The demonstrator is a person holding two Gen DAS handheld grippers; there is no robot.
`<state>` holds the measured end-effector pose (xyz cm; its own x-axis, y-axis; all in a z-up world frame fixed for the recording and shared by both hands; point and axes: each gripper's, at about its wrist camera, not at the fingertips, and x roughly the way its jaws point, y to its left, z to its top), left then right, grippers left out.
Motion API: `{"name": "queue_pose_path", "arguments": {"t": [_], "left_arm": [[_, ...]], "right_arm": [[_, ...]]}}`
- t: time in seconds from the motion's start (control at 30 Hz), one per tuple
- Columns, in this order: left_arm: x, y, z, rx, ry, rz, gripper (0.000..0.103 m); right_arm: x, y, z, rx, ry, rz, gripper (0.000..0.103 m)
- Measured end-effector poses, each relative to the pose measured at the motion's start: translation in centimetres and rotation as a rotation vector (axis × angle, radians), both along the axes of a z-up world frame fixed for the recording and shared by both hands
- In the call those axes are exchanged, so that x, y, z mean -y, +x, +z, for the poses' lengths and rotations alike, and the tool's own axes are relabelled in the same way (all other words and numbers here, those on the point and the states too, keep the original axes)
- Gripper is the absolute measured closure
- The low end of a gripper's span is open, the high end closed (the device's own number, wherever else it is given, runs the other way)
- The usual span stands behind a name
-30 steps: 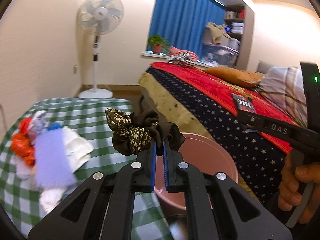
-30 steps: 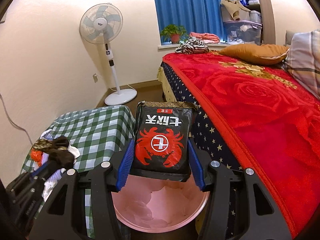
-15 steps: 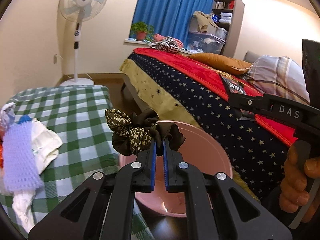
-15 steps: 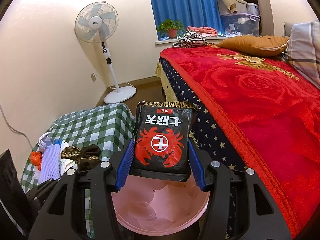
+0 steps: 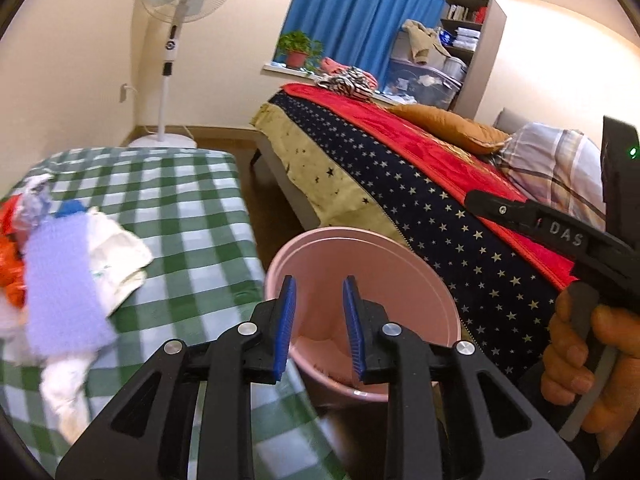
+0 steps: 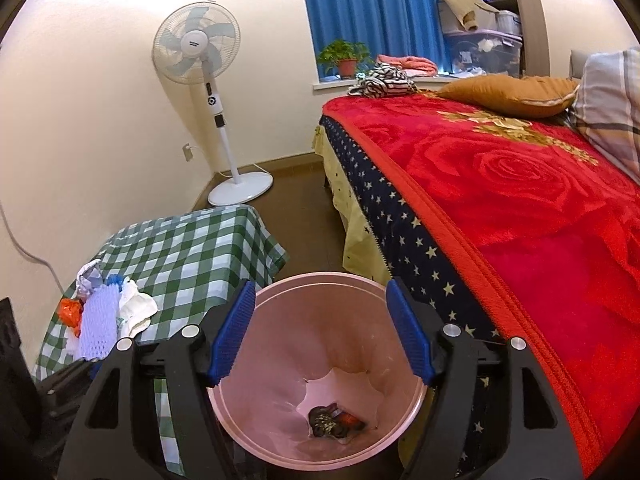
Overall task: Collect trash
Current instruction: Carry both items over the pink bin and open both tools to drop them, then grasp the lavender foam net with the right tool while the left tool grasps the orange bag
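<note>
Bin (image 5: 360,264) bottom hidden behind left hand-held gripper (image 5: 319,326); trash pile (image 5: 60,264) blurred

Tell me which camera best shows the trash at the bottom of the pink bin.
The right wrist view. It looks straight down into the bin, so the dropped trash lies in plain sight at the bottom. The left wrist view shows only the bin's rim and upper wall; its contents are hidden.

Your room is warmly, evenly lit, brightest on the wall behind the fan (image 6: 197,49). Left of it, the trash pile (image 5: 60,264) smears with motion blur (left view only). Fisheye bends every edge.
</note>
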<state>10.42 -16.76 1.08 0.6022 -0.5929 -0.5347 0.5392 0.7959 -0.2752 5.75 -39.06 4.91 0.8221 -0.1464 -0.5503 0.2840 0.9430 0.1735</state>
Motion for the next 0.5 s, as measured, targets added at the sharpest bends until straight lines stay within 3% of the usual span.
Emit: {"name": "queue_pose_path", "arguments": {"t": [0.5], "left_arm": [[-10.7, -3.1, 4.7, 0.11, 0.034, 0.199, 0.079]], "right_arm": [[-6.1, -1.7, 1.2, 0.094, 0.0, 0.167, 0.062]]}}
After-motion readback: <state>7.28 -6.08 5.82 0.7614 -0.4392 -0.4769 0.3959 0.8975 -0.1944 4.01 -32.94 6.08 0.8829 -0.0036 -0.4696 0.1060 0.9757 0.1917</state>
